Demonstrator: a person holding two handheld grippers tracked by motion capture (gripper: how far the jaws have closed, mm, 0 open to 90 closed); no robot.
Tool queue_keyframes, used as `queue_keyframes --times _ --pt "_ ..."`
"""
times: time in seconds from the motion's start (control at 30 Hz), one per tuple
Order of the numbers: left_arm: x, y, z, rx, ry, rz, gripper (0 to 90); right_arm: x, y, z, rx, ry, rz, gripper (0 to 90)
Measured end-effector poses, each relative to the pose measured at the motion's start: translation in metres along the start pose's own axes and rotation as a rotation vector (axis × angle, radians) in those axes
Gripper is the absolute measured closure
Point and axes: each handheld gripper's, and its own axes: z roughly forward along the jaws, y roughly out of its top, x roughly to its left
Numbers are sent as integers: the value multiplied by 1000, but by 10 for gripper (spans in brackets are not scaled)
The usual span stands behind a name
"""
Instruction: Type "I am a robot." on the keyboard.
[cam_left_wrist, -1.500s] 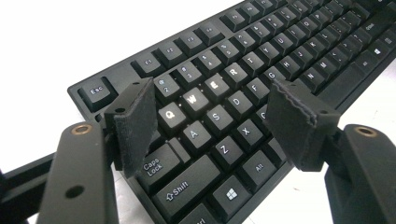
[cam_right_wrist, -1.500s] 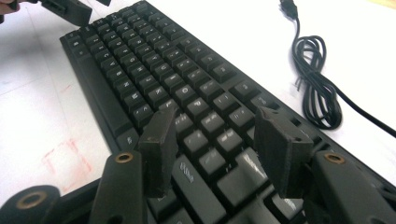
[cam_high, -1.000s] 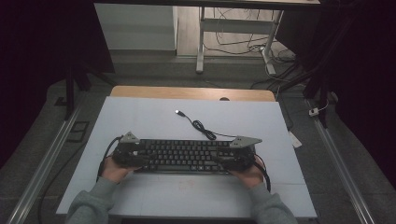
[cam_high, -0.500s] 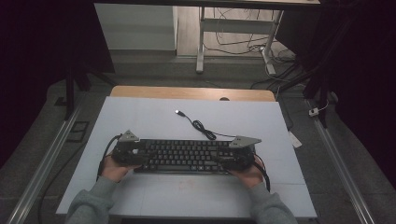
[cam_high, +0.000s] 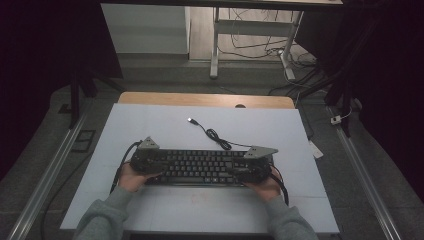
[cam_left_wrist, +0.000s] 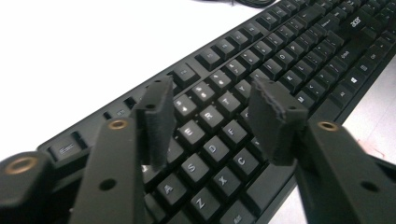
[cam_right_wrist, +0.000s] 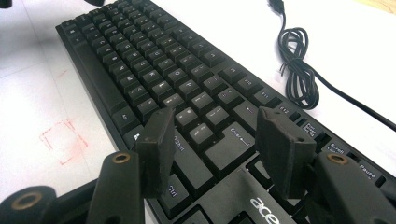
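A black keyboard (cam_high: 200, 167) lies across the white table top, with its keys (cam_left_wrist: 219, 105) facing up. My left gripper (cam_high: 150, 162) hovers over its left end. Its jaws (cam_left_wrist: 212, 100) have just been closing and still stand apart above the letter keys, the pads pressing on nothing. My right gripper (cam_high: 250, 169) is over the keyboard's right end, its jaws (cam_right_wrist: 217, 126) open above the Enter key (cam_right_wrist: 233, 140). The keyboard's black cable (cam_right_wrist: 296, 70) coils behind it and ends in a loose USB plug (cam_high: 191, 120).
The white table top (cam_high: 165, 125) has a wooden strip (cam_high: 200, 99) along its far edge. A faint red square mark (cam_right_wrist: 63, 140) sits on the table in front of the keyboard. Metal rails (cam_high: 50, 170) run along both sides, with desk legs and cables beyond.
My left gripper has edged slightly to the right over the keyboard's left end. The right gripper and the keyboard have stayed where they were.
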Motion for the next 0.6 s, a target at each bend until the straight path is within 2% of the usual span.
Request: queue_keyframes --times 0.17,0.27,0.43,0.6 --pt "-2 6 7 2 -4 15 620 0 0 0 2 0 0 481" --pt "-4 8 11 2 -8 25 709 0 0 0 3 -1 -2 481" --pt "-9 10 19 34 -26 54 883 0 0 1 12 -4 -4 481" --pt "-12 11 27 59 -29 71 886 0 0 1 14 -4 -7 481"
